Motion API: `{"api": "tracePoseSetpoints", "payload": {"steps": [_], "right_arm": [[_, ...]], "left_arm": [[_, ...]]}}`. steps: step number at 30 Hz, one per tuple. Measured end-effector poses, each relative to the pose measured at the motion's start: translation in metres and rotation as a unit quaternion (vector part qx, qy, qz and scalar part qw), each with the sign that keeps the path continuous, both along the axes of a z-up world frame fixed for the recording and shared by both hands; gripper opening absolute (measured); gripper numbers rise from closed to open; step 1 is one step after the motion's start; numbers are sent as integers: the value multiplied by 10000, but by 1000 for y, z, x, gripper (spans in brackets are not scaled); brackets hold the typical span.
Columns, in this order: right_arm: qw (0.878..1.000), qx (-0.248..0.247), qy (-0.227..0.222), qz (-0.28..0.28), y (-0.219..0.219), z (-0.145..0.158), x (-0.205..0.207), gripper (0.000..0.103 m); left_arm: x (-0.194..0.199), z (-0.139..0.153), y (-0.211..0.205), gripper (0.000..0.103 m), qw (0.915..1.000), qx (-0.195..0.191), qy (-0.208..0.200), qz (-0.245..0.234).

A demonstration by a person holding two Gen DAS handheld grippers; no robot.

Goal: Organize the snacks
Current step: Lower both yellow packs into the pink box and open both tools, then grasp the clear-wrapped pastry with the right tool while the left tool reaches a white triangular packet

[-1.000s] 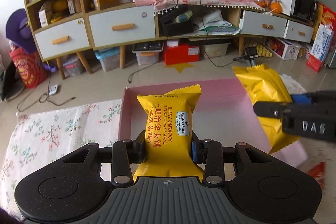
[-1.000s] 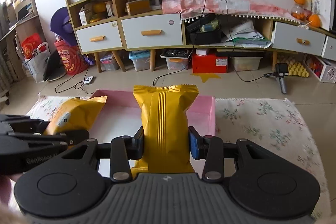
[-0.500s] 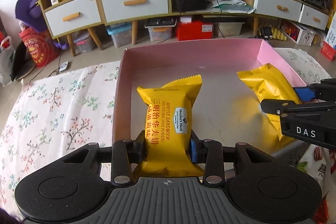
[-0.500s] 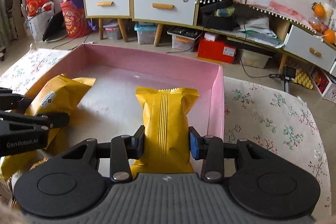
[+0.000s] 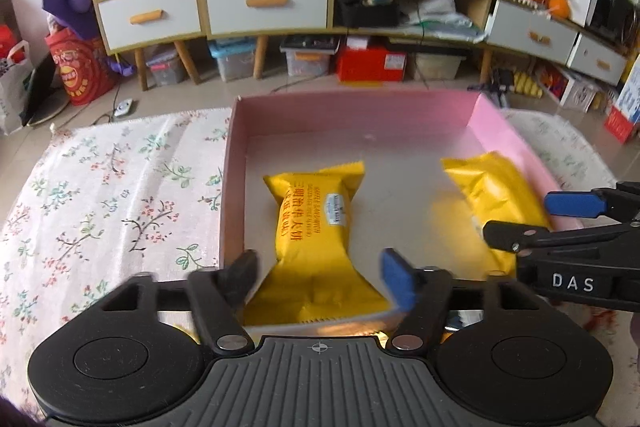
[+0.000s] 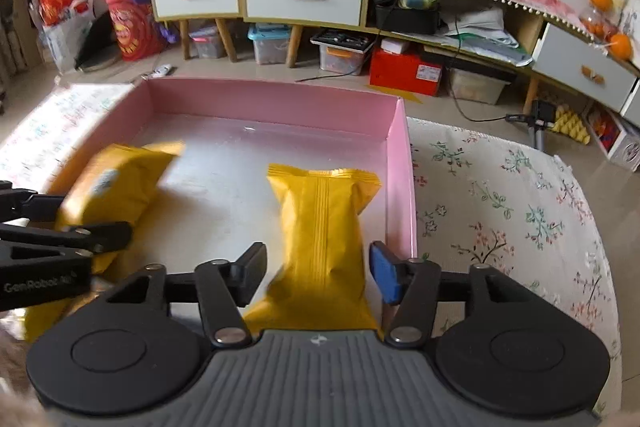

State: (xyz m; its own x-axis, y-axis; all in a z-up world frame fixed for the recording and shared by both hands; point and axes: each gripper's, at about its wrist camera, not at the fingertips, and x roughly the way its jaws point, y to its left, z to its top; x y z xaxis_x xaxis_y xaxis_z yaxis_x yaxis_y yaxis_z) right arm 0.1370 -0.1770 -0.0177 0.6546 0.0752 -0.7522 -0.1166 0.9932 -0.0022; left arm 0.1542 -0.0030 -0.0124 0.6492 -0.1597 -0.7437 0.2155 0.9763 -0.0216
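Both grippers' fingers [image 5: 394, 277] just opened, packets [image 5: 316, 227] apparently resting in pink box [image 5: 228, 187]

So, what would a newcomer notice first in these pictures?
Two bright yellow snack packets lie in the pink box: the printed packet between the left gripper, the plain packet between the right gripper. Both grippers' jaws have just been opening and stand off the packets.

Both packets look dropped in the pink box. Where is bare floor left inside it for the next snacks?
Inside the pink box, the far strip along the back wall is bare, and so is the lane between the left packet and the right packet. It is crowded at the near edge, where the open left gripper and open right gripper, fingers just spread, straddle the packets.
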Motion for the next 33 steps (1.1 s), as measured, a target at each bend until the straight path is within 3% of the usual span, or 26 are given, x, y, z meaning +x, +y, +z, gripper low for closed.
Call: {"api": "tracePoseSetpoints", "payload": {"steps": [8, 16, 25, 33], "right_arm": [[9995, -78, -305, -86, 2, 31, -27, 82], [9994, -60, -283, -194, -3, 44, -52, 85], [9998, -61, -46, -194, 0, 43, -72, 93], [9999, -144, 65, -5, 5, 35, -89, 99]], "left_arm": [[-32, 28, -1, 91, 9999, 23, -165, 6], [-62, 43, 4, 95, 9999, -9, -122, 42], [-80, 37, 13, 97, 9997, -8, 220, 124], [-92, 14, 36, 97, 9987, 279, 370, 195]]}}
